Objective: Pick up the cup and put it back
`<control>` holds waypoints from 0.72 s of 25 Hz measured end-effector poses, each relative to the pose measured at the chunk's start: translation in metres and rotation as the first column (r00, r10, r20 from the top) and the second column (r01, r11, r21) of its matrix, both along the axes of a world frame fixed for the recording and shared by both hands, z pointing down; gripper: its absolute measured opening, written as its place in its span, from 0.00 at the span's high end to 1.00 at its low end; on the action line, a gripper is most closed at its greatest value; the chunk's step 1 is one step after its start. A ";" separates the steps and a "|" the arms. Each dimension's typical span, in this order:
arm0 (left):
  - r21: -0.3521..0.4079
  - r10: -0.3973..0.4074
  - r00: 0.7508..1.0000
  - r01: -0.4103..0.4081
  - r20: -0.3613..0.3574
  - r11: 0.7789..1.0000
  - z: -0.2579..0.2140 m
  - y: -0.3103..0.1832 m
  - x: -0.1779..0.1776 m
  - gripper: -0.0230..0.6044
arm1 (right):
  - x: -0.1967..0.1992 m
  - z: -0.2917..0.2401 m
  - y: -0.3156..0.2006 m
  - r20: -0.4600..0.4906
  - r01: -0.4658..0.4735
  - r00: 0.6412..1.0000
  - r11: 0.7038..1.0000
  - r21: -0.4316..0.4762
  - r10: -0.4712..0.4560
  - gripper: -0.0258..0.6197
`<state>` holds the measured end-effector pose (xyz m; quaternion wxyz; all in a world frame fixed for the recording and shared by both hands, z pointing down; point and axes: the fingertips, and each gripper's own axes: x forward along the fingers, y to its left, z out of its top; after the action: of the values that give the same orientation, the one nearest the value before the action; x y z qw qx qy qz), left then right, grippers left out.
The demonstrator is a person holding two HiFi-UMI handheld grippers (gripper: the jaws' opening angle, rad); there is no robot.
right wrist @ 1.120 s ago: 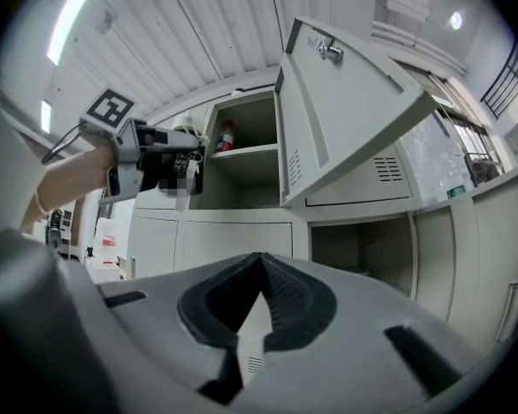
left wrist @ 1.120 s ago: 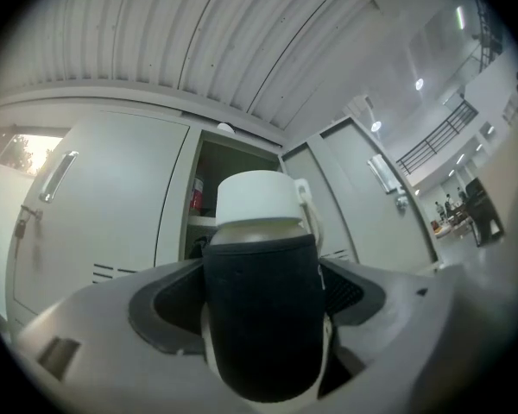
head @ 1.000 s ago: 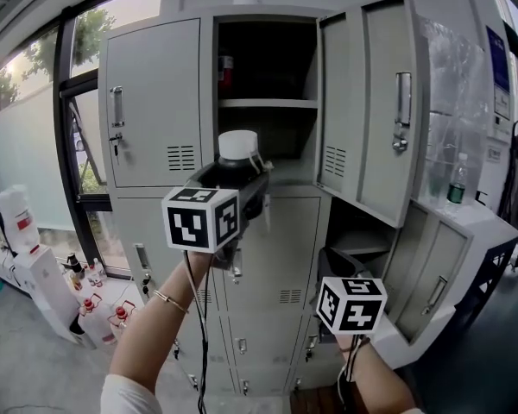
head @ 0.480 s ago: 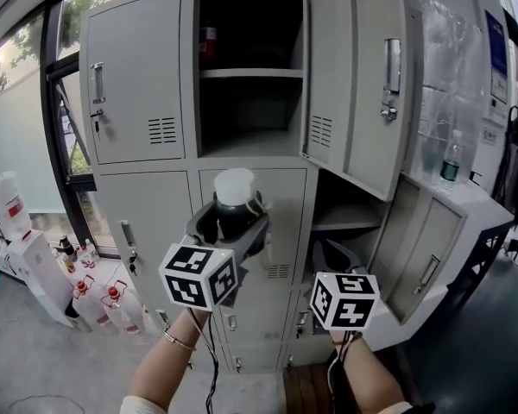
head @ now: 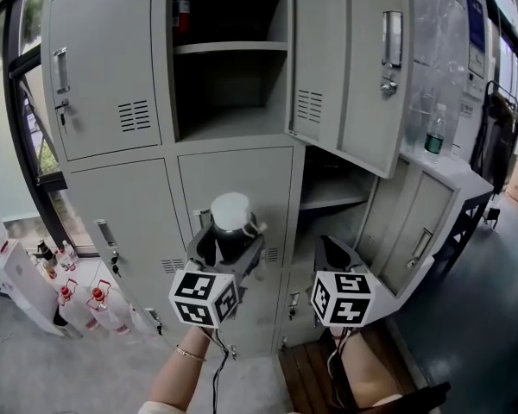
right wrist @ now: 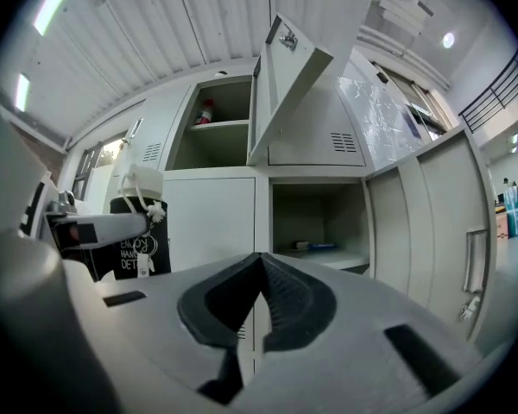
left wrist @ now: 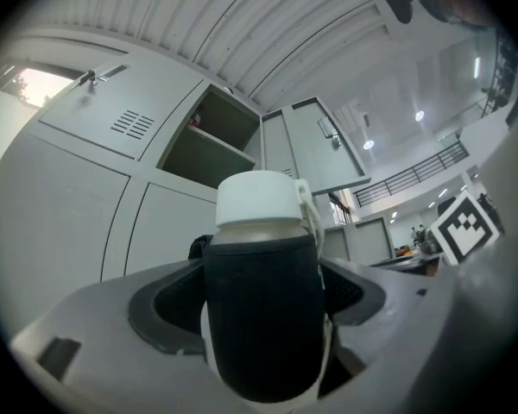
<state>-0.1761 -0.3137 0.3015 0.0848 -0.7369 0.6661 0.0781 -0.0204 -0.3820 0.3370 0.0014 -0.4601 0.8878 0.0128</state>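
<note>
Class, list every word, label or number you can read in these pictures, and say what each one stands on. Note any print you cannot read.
"ENJOY", then what seem to be "HAND" and "DET", both cut off: white print on the black sleeve of the cup, right gripper view.
Print on the wall poster: too small to read.
Label on the water bottle: too small to read.
Print on the red container on the top shelf: too blurred to read.
</note>
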 end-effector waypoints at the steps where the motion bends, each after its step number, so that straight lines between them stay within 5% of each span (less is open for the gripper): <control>1: 0.001 0.012 1.000 -0.012 0.001 1.000 0.002 -0.001 0.000 0.33 | -0.001 0.001 0.000 -0.002 -0.010 1.000 1.000 0.000 0.010 0.97; 18: -0.007 0.158 0.987 -0.158 0.019 0.987 0.014 -0.012 0.022 0.33 | 0.014 0.011 -0.003 0.022 -0.139 0.990 0.990 -0.037 0.140 0.97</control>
<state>-0.1545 -0.3257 0.3154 0.0827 -0.7885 0.6048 0.0756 -0.0065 -0.3854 0.3484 0.0032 -0.5212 0.8534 -0.0087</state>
